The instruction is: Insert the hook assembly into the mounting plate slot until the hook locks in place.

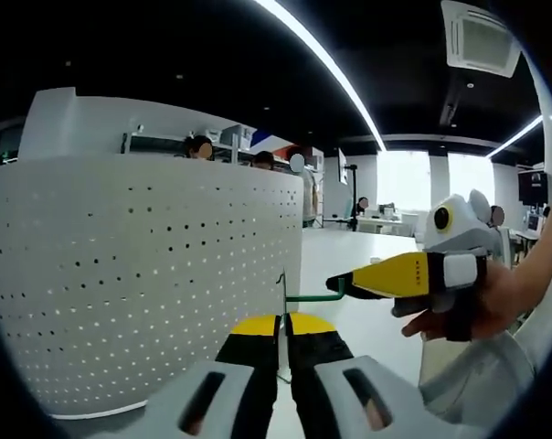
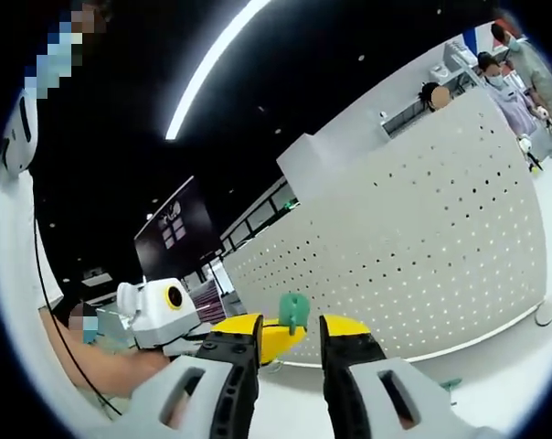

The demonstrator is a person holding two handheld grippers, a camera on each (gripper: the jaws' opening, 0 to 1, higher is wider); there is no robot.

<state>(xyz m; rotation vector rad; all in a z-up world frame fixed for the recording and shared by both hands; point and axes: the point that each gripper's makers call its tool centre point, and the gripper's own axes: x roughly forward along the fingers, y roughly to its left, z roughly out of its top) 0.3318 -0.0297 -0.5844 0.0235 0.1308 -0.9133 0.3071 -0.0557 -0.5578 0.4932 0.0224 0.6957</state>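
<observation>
Your left gripper (image 1: 282,340) has its yellow-tipped jaws nearly together, pinching the thin edge of a plate (image 1: 281,297) that stands up between them. A green hook (image 1: 314,294) reaches across to that plate from your right gripper (image 1: 338,284), which comes in from the right side of the left gripper view with its yellow jaws closed on the hook's far end and your hand (image 1: 482,306) wrapped around its body. The hook's tip sits right at the plate; whether it is seated in the slot is too small to tell. In the right gripper view, your right gripper (image 2: 290,340) shows a narrow gap between the jaws, with the green hook (image 2: 293,313) held between their tips. The left gripper (image 2: 249,337) lies just behind the hook, its white body to the left. A white perforated wall (image 1: 139,283) curves behind everything, with the pale floor (image 1: 367,265) beyond it.
</observation>
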